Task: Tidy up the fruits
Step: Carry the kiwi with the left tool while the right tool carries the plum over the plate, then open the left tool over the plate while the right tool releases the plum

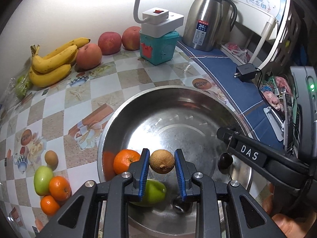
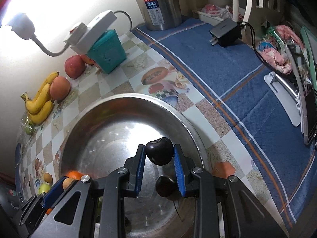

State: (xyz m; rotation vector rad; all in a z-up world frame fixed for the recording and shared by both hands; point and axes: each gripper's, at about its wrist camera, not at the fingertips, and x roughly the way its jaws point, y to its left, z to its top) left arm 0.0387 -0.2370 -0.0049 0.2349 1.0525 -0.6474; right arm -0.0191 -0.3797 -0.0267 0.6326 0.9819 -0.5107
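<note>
My left gripper [image 1: 162,161] is shut on a brown kiwi [image 1: 162,161] and holds it above the steel bowl [image 1: 138,103]. In the bowl lie an orange [image 1: 125,160] and a green apple [image 1: 154,193]. My right gripper [image 2: 159,154] is shut on a dark cherry [image 2: 159,153] over the same bowl [image 2: 111,103]; a second cherry [image 2: 165,185] lies in the bowl below it. The right gripper also shows in the left wrist view [image 1: 224,161], at the bowl's right side with its cherry.
On the tablecloth left of the bowl lie a kiwi [image 1: 51,157], a green apple [image 1: 42,180] and two oranges [image 1: 59,188]. Bananas [image 1: 51,63] and three apples [image 1: 89,55] lie by the wall. A teal box [image 1: 158,45], a steel flask [image 1: 206,17] and a charger [image 1: 245,69] stand behind.
</note>
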